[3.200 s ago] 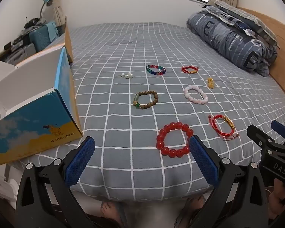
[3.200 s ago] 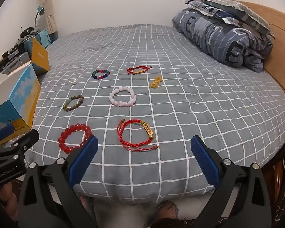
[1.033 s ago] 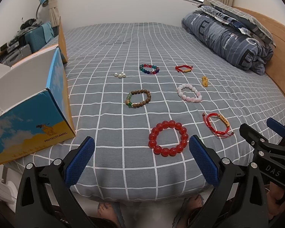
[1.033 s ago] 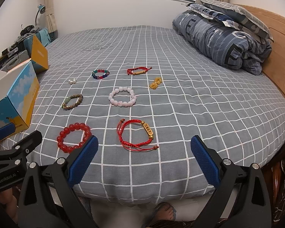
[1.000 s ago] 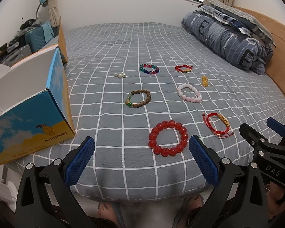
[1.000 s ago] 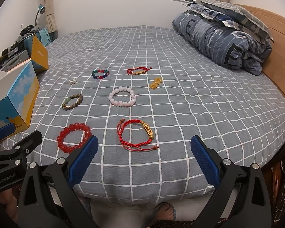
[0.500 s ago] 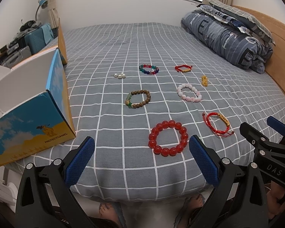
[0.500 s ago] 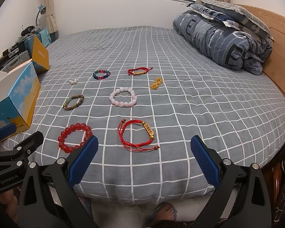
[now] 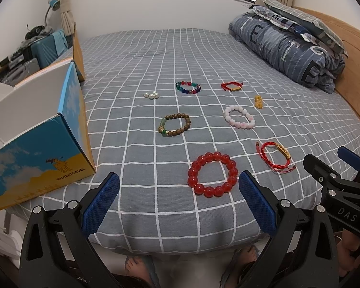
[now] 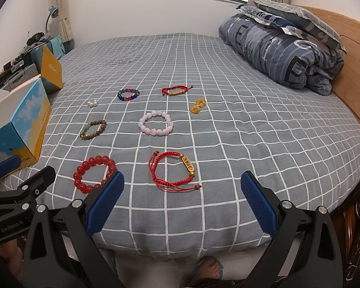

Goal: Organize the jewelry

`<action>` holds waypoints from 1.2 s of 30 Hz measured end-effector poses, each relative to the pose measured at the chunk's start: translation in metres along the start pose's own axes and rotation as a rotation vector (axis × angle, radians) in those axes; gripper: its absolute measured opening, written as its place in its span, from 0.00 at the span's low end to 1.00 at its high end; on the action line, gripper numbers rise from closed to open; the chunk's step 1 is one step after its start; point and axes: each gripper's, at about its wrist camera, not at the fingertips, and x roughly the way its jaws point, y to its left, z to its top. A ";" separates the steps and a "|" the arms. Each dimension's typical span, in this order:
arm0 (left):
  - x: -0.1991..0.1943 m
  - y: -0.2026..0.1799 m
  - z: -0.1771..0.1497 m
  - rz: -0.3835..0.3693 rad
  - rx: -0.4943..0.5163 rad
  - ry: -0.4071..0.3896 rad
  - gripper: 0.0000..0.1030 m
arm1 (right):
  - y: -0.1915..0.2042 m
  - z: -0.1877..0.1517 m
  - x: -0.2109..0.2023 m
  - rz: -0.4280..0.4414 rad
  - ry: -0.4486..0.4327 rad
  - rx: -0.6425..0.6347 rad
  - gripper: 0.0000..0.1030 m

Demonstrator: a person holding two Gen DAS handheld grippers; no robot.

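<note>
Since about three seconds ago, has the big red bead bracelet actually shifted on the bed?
No. The red bead bracelet lies on the same checked squares of the bedsheet, same spacing from the red cord bracelet; only the camera view changed.

Red bead bracelet (image 9: 213, 174) lies on grey white-checked bedsheet (image 9: 156, 55); blue-yellow box (image 9: 38, 153).

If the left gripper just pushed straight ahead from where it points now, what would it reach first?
Probably the red bead bracelet, which lies on the bed just ahead of the open left gripper, slightly toward its right finger. The brown bead bracelet lies farther on. Depth is uncertain through the fisheye.
</note>
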 end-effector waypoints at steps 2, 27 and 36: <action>0.001 0.000 0.000 -0.001 -0.001 0.000 0.94 | 0.000 0.000 0.000 0.000 0.000 0.000 0.91; 0.009 0.028 0.106 0.059 -0.048 -0.033 0.94 | -0.009 0.090 0.009 -0.051 -0.043 0.018 0.91; 0.066 0.037 0.158 0.051 -0.077 0.021 0.94 | -0.004 0.137 0.064 -0.074 -0.006 -0.020 0.91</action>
